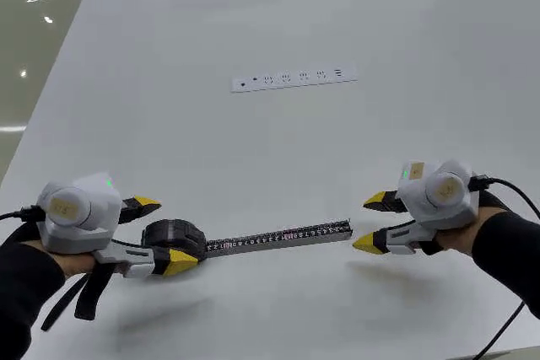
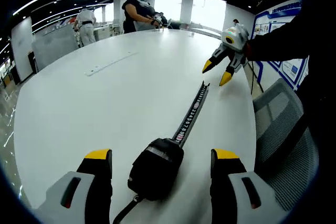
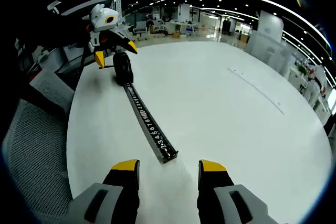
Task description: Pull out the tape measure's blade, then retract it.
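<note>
On the desk [image 1: 253, 23], the tape measure case [image 1: 173, 238] is seen close to the near edge, toward the near-left corner. The blade [image 1: 278, 236] is extended from it and laid flat, numbered face up, running roughly along the near edge toward the right. A black strap [image 1: 84, 292] is seen beside the case toward the near-left corner; what it is attached to cannot be told.

The left gripper [image 1: 166, 233] is held with jaws spread, one on either side of the case. In the left gripper view a gap is seen between the case [image 2: 156, 169] and each yellow-tipped jaw, so the case is straddled, not pinched.

The right gripper [image 1: 369, 222] is also held spread, with nothing gripped. It is kept just off the desk surface, with its shadow cast below it. The blade's hook end [image 3: 168, 156] is seen just ahead of its jaws, roughly in line with the gap and apart from both tips.

A socket strip [image 1: 294, 78] is set into the desk's middle, well apart from the tape. People [image 2: 137, 11] are seen standing at the far edge. A grey mesh chair [image 2: 283, 124] is parked at the desk's edge.
</note>
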